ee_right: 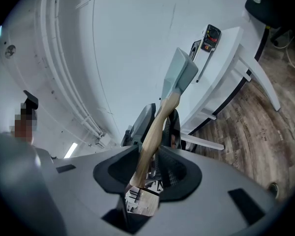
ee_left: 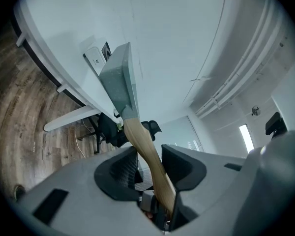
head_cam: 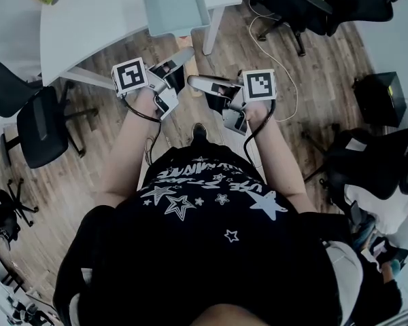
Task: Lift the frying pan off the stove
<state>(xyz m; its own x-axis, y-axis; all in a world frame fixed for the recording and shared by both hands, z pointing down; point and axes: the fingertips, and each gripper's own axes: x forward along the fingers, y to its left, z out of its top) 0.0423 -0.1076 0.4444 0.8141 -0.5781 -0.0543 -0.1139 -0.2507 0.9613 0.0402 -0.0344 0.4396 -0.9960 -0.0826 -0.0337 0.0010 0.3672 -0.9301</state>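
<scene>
Star-printed black shirt (head_cam: 211, 250) below, two claws clamped on one wooden handle (ee_left: 145, 151).
The left gripper (ee_left: 150, 154) grasps the handle with its jaws set wide, the wood running deep between the pads. The right gripper (ee_right: 147, 166) is clenched on the handle's end at a narrower gap. Both forearms reach forward side by side, the grippers level and angled toward each other. The pale teal frying pan (head_cam: 171, 5) is held up ahead of them, by the edge of the white table (head_cam: 88, 19).
</scene>
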